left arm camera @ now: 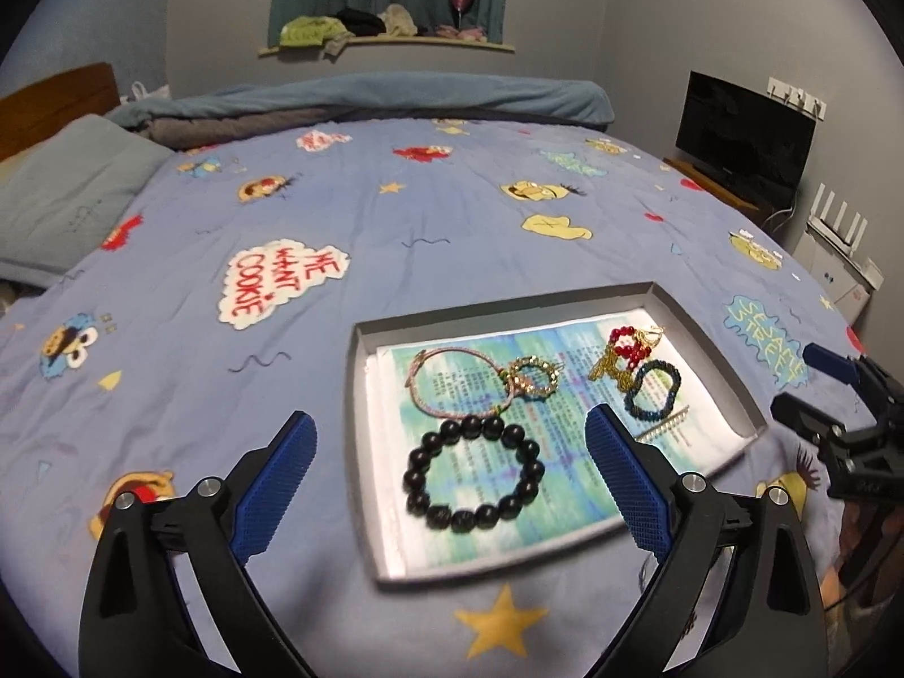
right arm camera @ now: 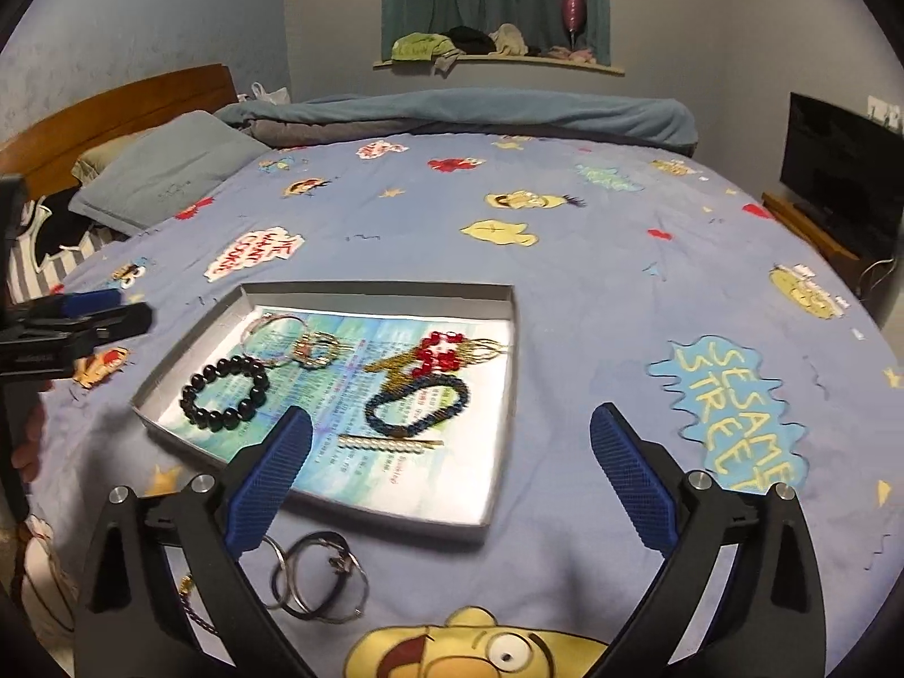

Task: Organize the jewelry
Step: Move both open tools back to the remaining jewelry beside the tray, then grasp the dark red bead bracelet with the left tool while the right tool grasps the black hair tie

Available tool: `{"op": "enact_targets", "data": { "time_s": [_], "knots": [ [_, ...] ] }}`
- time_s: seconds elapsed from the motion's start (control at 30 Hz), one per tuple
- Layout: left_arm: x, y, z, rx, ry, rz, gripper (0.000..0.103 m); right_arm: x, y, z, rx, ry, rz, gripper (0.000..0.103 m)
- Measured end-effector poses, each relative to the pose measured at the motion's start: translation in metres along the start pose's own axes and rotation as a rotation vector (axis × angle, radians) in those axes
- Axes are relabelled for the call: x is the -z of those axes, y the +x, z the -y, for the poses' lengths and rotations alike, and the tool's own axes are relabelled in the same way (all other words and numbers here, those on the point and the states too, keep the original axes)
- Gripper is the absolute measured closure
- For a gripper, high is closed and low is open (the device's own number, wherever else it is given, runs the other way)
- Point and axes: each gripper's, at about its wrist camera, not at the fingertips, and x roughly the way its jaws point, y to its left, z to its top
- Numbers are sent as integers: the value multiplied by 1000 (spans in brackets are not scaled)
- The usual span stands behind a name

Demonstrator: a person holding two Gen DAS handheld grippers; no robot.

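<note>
We are over a bed spread with a pale blue cartoon-print quilt (left arm camera: 395, 214), and in the left wrist view a shallow grey cardboard tray (left arm camera: 361, 452) sits just right of centre, lined with a blue-green printed paper sheet (left arm camera: 565, 497). Our left gripper (left arm camera: 452, 480) hangs in the lower part of that frame with its blue-padded fingers spread wide and nothing between the pads; the bracelet of large glossy black beads (left arm camera: 473, 474) lies on the paper in the gap we look through. Above it in the frame rests a thin pink cord bangle (left arm camera: 452, 378), overlapped at its right by a small gold sequinned ring (left arm camera: 534, 376). Toward the tray's upper right we see a cluster of red beads on gold chain (left arm camera: 624, 353), and just below it a loop of dark blue beads (left arm camera: 652, 390), with a short silver and gold bar clip (left arm camera: 664, 428) beneath that. Over in the right wrist view our right gripper (right arm camera: 452, 474) also stands fully parted and empty, low in the frame above the tray's near right corner (right arm camera: 486, 528). Outside the tray, at the lower left of that view, a bunch of thin metal rings (right arm camera: 319, 579) lies on the quilt beside the gripper's left finger. The other gripper pokes in at the far left edge of this view.
</note>
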Motion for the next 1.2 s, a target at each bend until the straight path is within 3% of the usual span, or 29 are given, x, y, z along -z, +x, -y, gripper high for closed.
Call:
{"op": "enact_targets", "data": {
  "time_s": [0.33,0.67,1.2],
  "knots": [
    [47,-29,-1,-32,30,17,6,23,-9,1,39,-16,6,6],
    [89,-35,12,-17,78,-17,6,43,-15,2,-7,21,-10,6],
    [132,-8,66,125,191,-124,10,75,-10,-3,-68,-8,-79,6]
  ]
}}
